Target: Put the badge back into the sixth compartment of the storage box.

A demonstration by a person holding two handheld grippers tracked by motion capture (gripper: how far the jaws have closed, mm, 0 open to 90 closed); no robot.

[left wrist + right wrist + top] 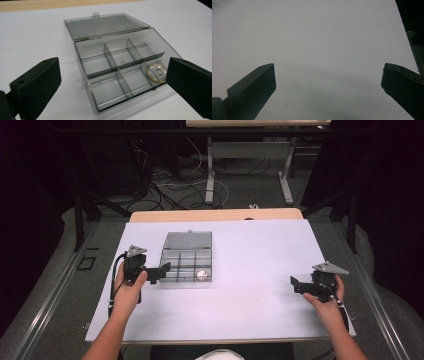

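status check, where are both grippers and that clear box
Left gripper open, at clear plastic divided box, lid back. Right gripper open over bare white table. Gold ring in corner compartment.

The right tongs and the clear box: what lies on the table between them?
Nothing: in the high view, bare white table stretches from the clear box to the open right tongs.

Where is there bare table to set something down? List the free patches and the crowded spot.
Free: the wide white stretch between the clear compartment box and the right gripper; the near strip along the table edge between the two forearms; the far strip beyond the box's open lid. Crowded: the box's left side, where the left gripper sits close.
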